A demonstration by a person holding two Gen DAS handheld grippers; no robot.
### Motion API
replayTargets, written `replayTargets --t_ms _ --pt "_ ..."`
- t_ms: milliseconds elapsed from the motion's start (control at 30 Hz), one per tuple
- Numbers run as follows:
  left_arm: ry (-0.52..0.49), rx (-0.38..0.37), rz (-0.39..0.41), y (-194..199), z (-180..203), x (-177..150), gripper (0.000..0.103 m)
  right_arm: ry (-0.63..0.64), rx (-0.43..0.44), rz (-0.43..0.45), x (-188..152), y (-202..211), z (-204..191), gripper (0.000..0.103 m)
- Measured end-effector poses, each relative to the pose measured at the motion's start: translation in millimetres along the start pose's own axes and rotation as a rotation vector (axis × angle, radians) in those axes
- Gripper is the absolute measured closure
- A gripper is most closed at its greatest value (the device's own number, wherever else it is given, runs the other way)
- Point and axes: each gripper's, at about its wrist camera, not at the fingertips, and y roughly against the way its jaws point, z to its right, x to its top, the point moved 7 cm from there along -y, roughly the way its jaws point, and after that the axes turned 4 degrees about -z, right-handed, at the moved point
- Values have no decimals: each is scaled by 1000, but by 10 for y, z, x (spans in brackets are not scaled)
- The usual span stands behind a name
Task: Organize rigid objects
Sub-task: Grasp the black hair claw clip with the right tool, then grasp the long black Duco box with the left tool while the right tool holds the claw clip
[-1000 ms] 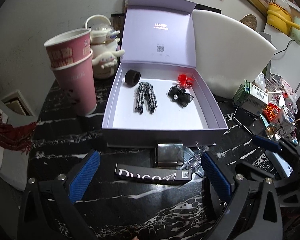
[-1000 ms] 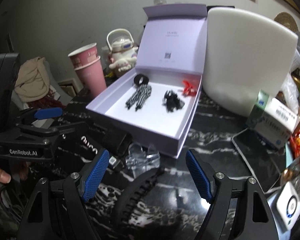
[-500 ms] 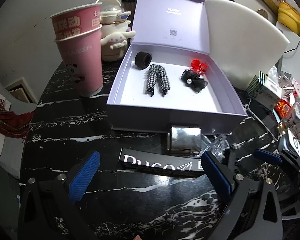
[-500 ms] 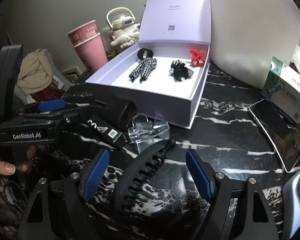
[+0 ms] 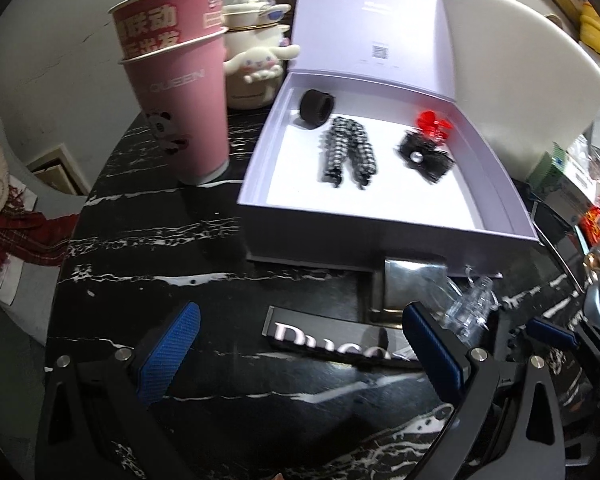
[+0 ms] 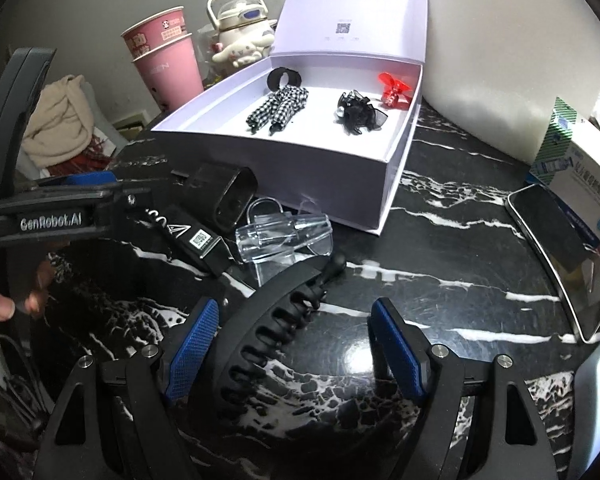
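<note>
An open lilac box (image 5: 292, 236) (image 6: 268, 168) holds a black ring (image 5: 317, 105), a checked hair clip (image 5: 348, 152) (image 6: 278, 110), a black bow (image 5: 426, 156) and a red clip (image 5: 432, 122). In front of it lie a black "Duco" bar (image 5: 340, 340) (image 6: 192, 236), a dark shiny case (image 5: 414, 286) (image 6: 230, 194) and a clear claw clip (image 5: 470, 300) (image 6: 284, 232). My left gripper (image 5: 300, 348) is open above the bar. My right gripper (image 6: 294, 340) is open with a large black claw clip (image 6: 276, 328) between its fingers, untouched.
Stacked pink cups (image 5: 180, 92) and a white plush-clad kettle (image 5: 256, 68) stand left of the box. A white foam board (image 5: 520, 72) leans behind it. A phone (image 6: 560, 256) and a medicine carton (image 6: 580, 168) lie at the right. The table is black marble (image 5: 160, 252).
Both grippers have moved forward and lower toward the table. The black claw clip now sits between the right fingers. Both stay open.
</note>
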Motion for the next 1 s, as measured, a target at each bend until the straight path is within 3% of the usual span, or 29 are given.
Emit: replayTargets --t_ms 167,433,700,1000 --pt "27 16 -41 -116 -76 0 0 -6 32 -6 0 -34 12 23" --pt "36 -20 -45 -136 -22 20 0 4 21 -1 10 -35 44 23" --pt "-7 -110 -88 -191 266 -60 0 -20 20 9 -19 4 125 23" --pt "-6 -129 -90 -210 342 -35 0 -46 25 18 -47 39 171 24"
